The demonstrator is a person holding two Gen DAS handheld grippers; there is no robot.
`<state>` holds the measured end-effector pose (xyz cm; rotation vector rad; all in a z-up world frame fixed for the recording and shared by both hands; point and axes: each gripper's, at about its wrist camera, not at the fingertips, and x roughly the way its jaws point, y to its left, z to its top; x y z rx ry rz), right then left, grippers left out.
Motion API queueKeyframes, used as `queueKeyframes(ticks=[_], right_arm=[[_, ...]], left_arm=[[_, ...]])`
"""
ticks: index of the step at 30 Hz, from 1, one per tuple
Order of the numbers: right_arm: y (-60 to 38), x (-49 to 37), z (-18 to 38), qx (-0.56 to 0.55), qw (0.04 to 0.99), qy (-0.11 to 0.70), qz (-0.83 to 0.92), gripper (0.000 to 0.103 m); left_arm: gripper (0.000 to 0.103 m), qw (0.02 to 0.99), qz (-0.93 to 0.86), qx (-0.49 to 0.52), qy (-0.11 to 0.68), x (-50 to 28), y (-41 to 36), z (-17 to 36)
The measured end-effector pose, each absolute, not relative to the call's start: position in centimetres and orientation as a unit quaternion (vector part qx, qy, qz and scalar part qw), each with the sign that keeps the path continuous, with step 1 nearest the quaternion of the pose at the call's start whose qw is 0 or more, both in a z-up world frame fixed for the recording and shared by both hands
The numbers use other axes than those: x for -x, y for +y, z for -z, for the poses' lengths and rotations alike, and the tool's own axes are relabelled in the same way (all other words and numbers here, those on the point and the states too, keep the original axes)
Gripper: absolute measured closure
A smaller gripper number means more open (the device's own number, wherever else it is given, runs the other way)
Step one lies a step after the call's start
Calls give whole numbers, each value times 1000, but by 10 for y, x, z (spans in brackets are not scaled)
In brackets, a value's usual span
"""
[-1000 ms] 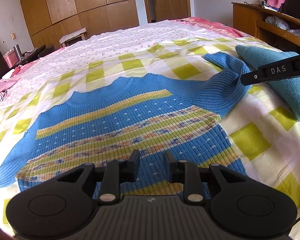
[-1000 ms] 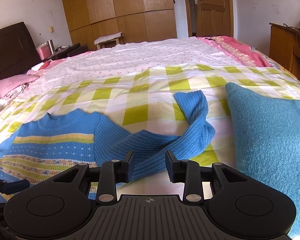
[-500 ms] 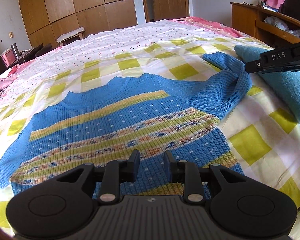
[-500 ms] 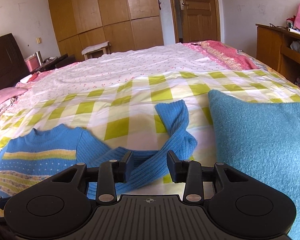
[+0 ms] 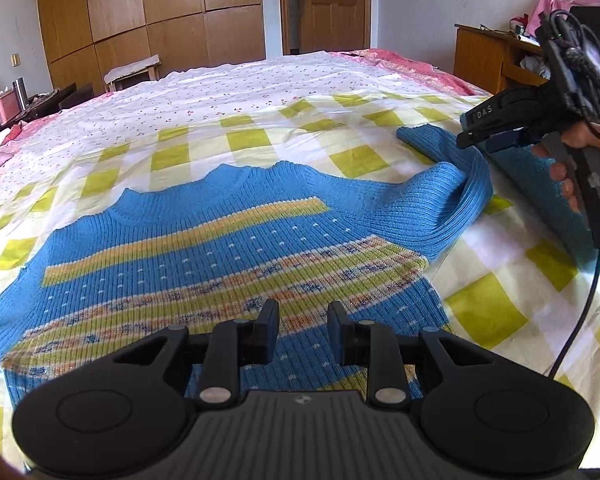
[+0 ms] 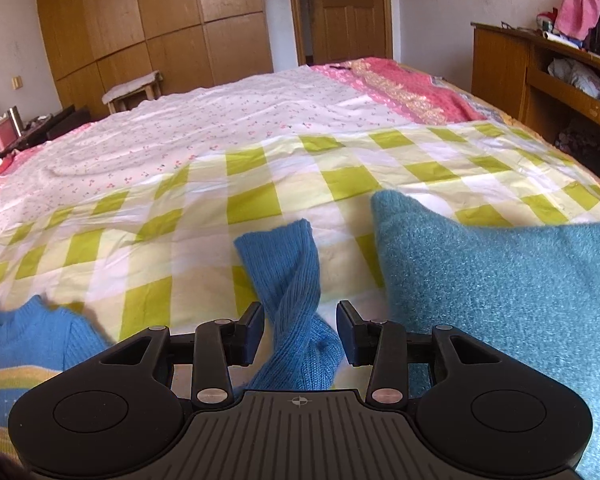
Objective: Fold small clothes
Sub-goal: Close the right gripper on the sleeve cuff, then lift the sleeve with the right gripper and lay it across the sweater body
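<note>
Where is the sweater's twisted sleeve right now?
In the right wrist view, the sleeve lies on the checked sheet between the open right gripper fingers, left of the teal cushion.

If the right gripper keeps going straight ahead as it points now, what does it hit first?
Most likely the sweater's blue sleeve, which lies twisted between the open fingers of the right gripper and runs forward. Beyond its cuff is only the checked sheet. The teal cushion sits off to the right.

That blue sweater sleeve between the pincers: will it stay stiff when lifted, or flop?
Probably flop: the sleeve is soft ribbed knit, already twisted and bent back on itself. It looks light, and the right gripper is open around it. Its knit should grip, not slip.
</note>
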<state>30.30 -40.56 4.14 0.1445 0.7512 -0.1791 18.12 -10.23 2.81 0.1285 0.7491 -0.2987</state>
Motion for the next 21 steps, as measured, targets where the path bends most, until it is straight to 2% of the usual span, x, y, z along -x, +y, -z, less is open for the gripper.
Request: queueKeyframes(ticks=[3,5,6,7,15,21], right_arm=[[-408,-317,-32,-80,916,383,91,66],[-407,-325,-28,-86,910,398,84,78],[-406,-328,-26,-86,907,404,85,90],[-405,-329,-26,-85,906,405,86,95],[-380,-304,-73,-135,930,341,22,96],[-298,-293,-115,-128,942,300,-80,96]], left_arm=[[70,918,147,-58,364,-179,-98,-29],[70,918,146,-54,365,-176,-94,-30],[70,918,146,-52,366,-175,-91,-30],[70,918,145,-49,366,-174,-88,-31],[70,923,131,-25,361,-162,-56,-36],[70,930,112,-3,350,-150,-21,-44]])
